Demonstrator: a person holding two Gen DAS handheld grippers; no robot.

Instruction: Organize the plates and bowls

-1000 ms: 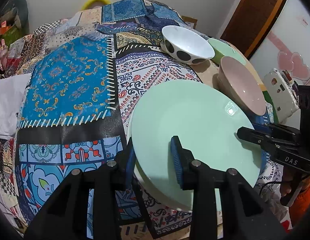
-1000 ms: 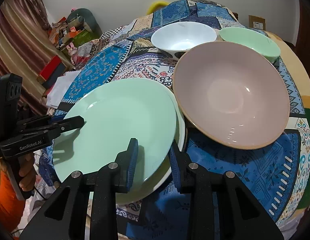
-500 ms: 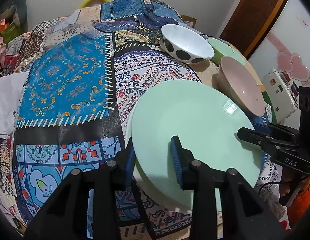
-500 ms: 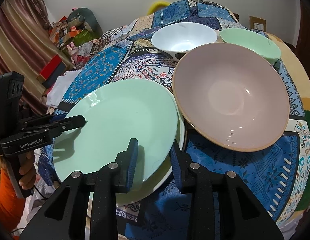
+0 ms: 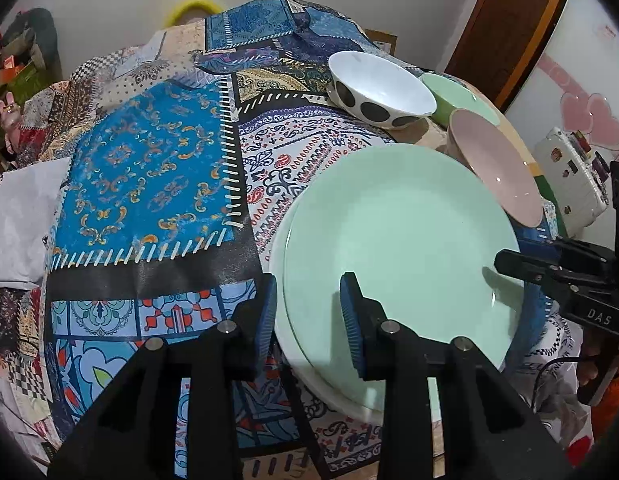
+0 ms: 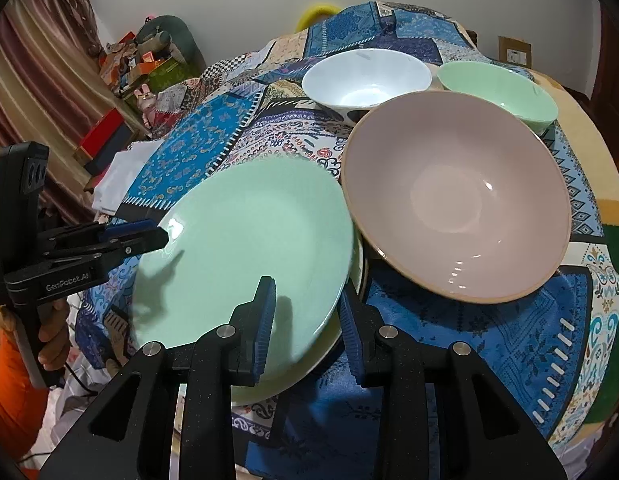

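Observation:
A mint green plate lies on a white plate near the table's front edge. My left gripper straddles the left rim of this pair, shut on it with one pad on the green face and one outside the white edge. On the opposite rim my right gripper is shut the same way. A large pink bowl sits just right of the plates, its rim overlapping theirs. Behind it stand a white bowl with black dots and a green bowl.
A patchwork patterned cloth covers the rounded table. A white folded sheet lies at its left edge. A white boxy device stands off the right side. A hand with an orange sleeve holds the left gripper's handle.

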